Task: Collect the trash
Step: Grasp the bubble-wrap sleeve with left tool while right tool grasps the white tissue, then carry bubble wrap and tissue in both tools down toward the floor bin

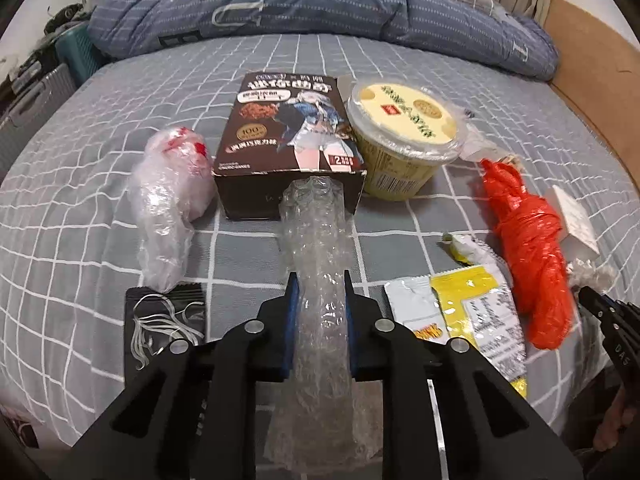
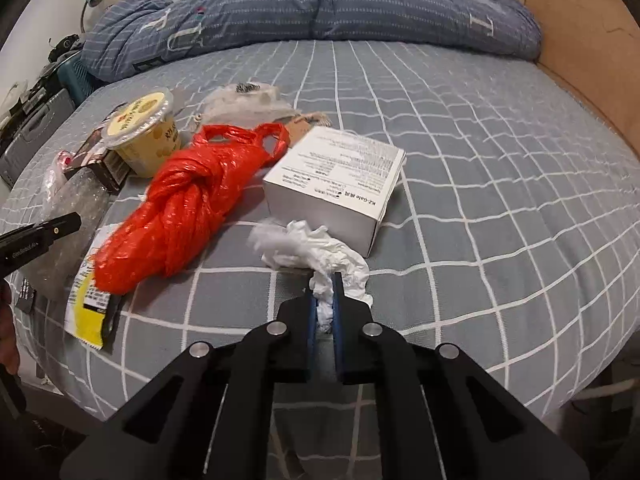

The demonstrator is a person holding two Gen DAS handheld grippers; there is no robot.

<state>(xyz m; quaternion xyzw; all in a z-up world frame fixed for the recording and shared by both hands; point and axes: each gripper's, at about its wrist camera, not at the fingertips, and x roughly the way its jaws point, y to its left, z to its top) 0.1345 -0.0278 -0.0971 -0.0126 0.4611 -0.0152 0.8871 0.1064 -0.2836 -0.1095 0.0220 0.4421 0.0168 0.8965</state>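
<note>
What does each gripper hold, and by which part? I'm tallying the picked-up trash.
The left gripper clamps the bubble wrap roll around its middle. The right gripper pinches the crumpled white tissue by its near end.

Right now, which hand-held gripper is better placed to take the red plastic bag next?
Neither is free: left hand-held gripper grips bubble wrap, right grips tissue. The red bag lies nearer the right.

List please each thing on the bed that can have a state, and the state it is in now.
Left gripper: shut on the bubble wrap roll.
Right gripper: shut on the crumpled tissue.
Red plastic bag: knotted, lying loose.
Yellow cup: lid on, upright.
Dark snack box: lying flat.
White box: closed.
Yellow sachet: torn open, flat.
</note>
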